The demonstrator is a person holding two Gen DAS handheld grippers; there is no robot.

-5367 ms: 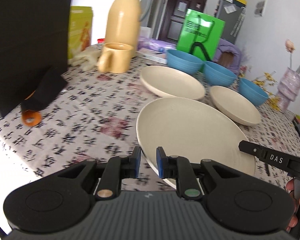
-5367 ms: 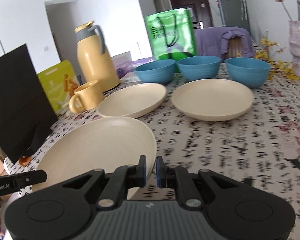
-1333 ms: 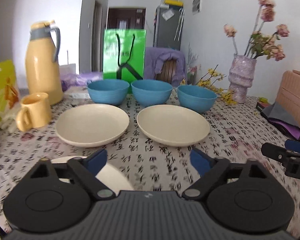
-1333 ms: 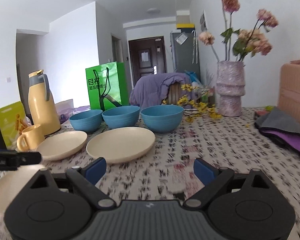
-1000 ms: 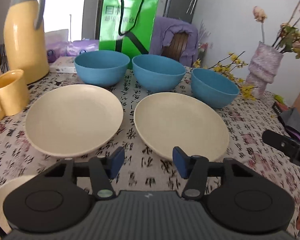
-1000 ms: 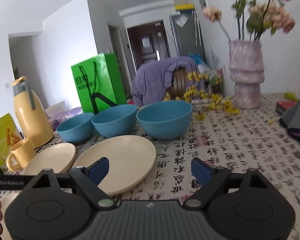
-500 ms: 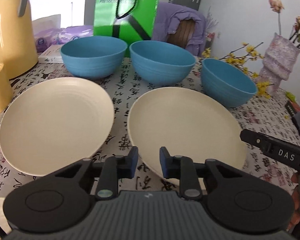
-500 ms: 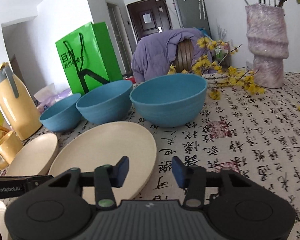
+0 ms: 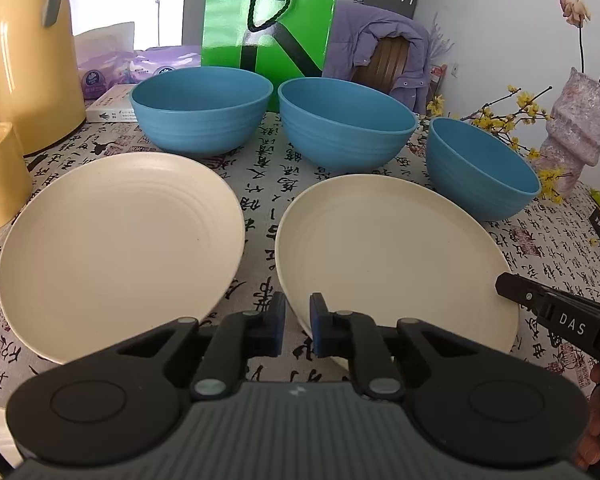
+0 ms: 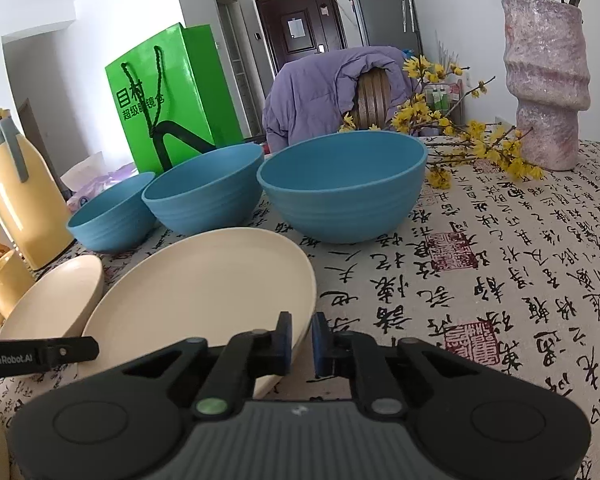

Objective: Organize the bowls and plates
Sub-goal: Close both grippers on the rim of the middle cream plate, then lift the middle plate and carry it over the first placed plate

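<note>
Now left claw [image 9: 297, 322] closing on cream plate [image 9: 384, 248] rim; right claw [image 10: 301, 342] grips it.

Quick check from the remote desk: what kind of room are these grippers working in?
Most likely a home dining area: a table with a calligraphy-print tablecloth, a purple jacket draped over a wooden chair, and a grey refrigerator beside a dark entrance door.
</note>
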